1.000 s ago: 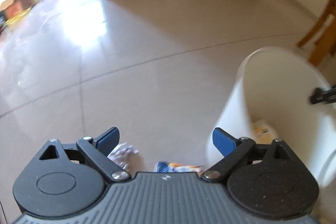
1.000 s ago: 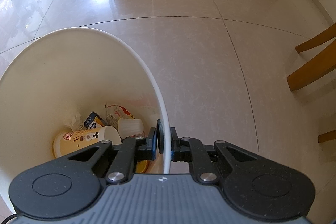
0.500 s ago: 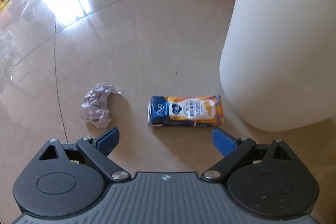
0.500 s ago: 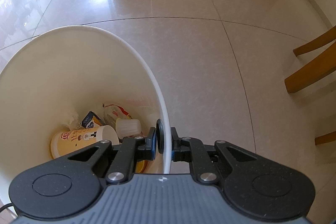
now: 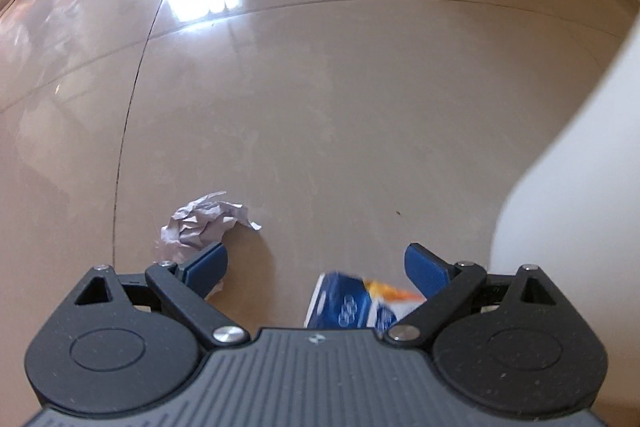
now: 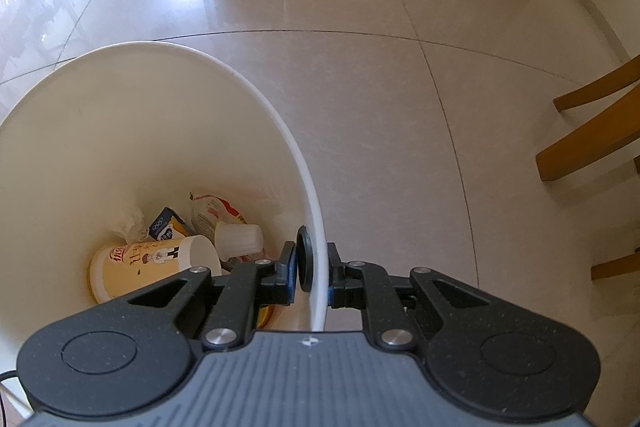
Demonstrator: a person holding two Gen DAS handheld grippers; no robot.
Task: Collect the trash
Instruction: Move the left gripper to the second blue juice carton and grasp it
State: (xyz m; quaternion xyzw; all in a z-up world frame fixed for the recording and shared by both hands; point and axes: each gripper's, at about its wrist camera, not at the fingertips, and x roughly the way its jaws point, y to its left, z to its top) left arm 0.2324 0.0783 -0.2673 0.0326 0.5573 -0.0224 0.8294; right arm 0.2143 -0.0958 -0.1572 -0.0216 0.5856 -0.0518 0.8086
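Your left gripper point(image 5: 316, 263) stands wide and holds nothing, low over the tiled floor point(image 5: 320, 99). Between its blue fingers point(image 5: 208, 263), close to the right one, lies a blue-and-orange carton point(image 5: 352, 305), partly hidden by the gripper body. A crumpled paper ball point(image 5: 200, 227) sits just beyond the left finger. The white bin point(image 5: 580, 187) fills the right edge.

Your right gripper point(image 6: 314, 269) is clamped narrow on the white bin's point(image 6: 160, 107) rim, one finger inside, one outside. Inside lie a paper cup point(image 6: 152, 263), a small carton point(image 6: 168, 225), a wrapper point(image 6: 212, 213) and a small white bottle point(image 6: 240, 239). Wooden chair legs point(image 6: 588, 139) stand at the right.
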